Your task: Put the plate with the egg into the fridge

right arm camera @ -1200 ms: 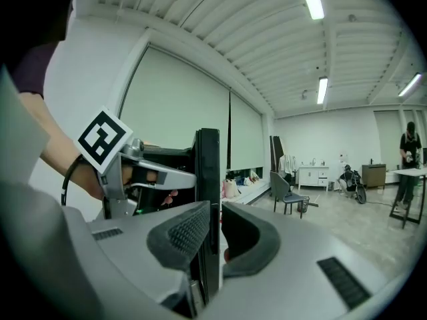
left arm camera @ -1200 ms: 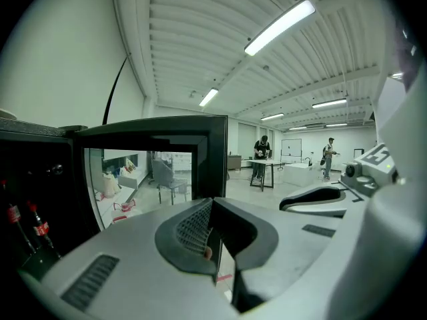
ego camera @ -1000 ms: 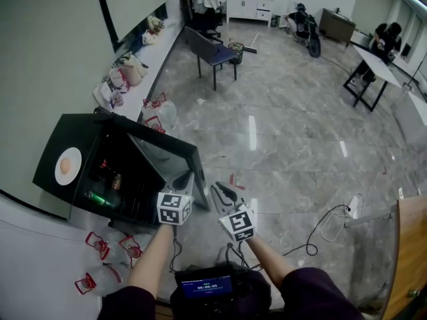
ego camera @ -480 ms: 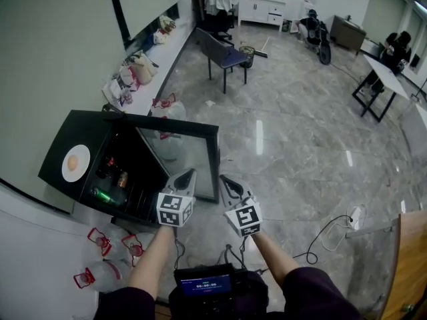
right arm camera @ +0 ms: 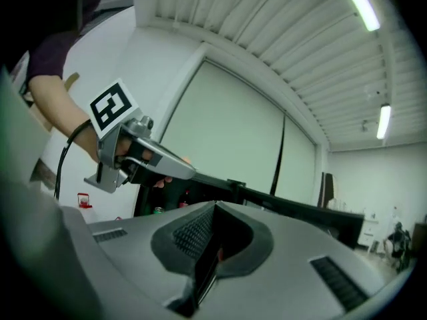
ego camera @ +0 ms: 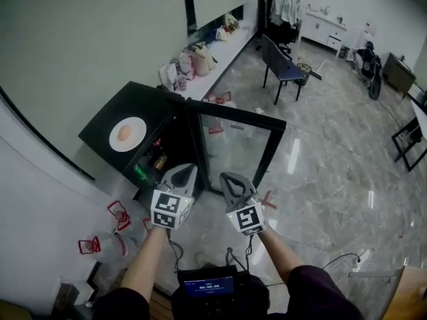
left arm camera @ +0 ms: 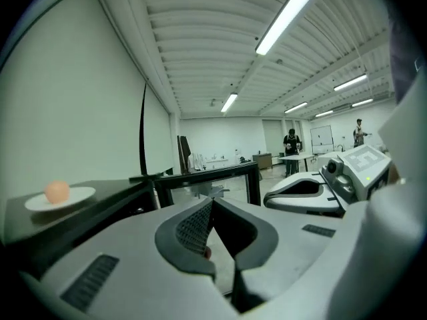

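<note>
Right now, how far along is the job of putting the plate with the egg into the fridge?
Done: the fridge door stands open. In hand: nothing; the left gripper and right gripper are both shut and empty. Left: the plate with the egg sits on top of the fridge; it must be gripped and set inside.

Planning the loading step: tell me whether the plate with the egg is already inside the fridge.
No, the plate with the egg sits on top of the fridge, whose door stands open.
</note>
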`<state>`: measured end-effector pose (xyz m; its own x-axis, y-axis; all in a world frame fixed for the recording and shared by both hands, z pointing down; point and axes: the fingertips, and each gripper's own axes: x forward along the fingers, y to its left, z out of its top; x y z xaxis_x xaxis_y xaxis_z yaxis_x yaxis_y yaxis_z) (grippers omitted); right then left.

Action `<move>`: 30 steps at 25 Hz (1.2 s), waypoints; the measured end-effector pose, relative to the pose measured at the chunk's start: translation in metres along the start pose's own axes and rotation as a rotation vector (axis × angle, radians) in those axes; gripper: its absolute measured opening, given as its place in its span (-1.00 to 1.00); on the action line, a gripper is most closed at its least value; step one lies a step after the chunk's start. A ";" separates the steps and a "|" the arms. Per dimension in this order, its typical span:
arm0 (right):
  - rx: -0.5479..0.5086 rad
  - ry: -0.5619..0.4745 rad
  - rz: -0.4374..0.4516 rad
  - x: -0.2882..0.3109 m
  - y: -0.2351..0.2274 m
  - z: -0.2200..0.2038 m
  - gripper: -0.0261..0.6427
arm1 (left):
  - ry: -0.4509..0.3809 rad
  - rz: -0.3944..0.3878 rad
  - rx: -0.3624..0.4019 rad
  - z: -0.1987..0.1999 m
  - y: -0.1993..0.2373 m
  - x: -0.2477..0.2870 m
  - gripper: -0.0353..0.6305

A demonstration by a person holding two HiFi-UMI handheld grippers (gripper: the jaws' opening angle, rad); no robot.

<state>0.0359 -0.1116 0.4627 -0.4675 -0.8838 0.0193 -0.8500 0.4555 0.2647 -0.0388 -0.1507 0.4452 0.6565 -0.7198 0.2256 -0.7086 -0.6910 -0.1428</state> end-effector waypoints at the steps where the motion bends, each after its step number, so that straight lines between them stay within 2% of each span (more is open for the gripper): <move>1: -0.046 -0.015 0.033 0.011 0.012 0.010 -0.89 | 0.009 0.017 0.025 0.002 0.014 -0.011 -0.86; 5: -0.270 -0.094 0.145 0.061 0.054 0.042 -0.90 | 0.059 0.078 0.112 0.009 0.083 -0.051 -0.86; 9: -0.482 -0.147 0.224 0.115 0.087 0.066 -0.89 | 0.177 0.085 0.218 0.005 0.158 -0.079 -0.86; 14: -0.754 -0.197 0.287 0.166 0.119 0.090 -0.89 | 0.366 0.003 0.385 -0.004 0.217 -0.088 -0.86; 17: -0.860 -0.188 0.365 0.185 0.139 0.096 -0.89 | 0.479 -0.073 0.456 -0.011 0.236 -0.089 -0.86; 19: -0.907 -0.175 0.410 0.199 0.146 0.097 -0.89 | 0.560 -0.130 0.473 -0.016 0.251 -0.088 -0.86; 21: -0.951 -0.167 0.451 0.212 0.148 0.094 -0.86 | 0.643 -0.188 0.434 -0.022 0.269 -0.085 -0.82; 23: -1.005 -0.162 0.498 0.224 0.150 0.089 -0.71 | 0.712 -0.229 0.374 -0.030 0.288 -0.081 -0.58; 24: -1.035 -0.165 0.522 0.228 0.150 0.087 -0.66 | 0.746 -0.245 0.342 -0.034 0.298 -0.079 -0.53; 27: -1.115 -0.178 0.577 0.238 0.146 0.082 -0.49 | 0.834 -0.315 0.210 -0.043 0.315 -0.073 -0.40; 30: -1.174 -0.155 0.649 0.242 0.143 0.069 -0.44 | 0.895 -0.389 0.073 -0.051 0.323 -0.068 -0.33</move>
<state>-0.2160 -0.2531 0.4386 -0.7914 -0.4889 0.3670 0.2046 0.3538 0.9127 -0.3257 -0.3218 0.4328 0.3806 -0.1457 0.9132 -0.4468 -0.8935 0.0436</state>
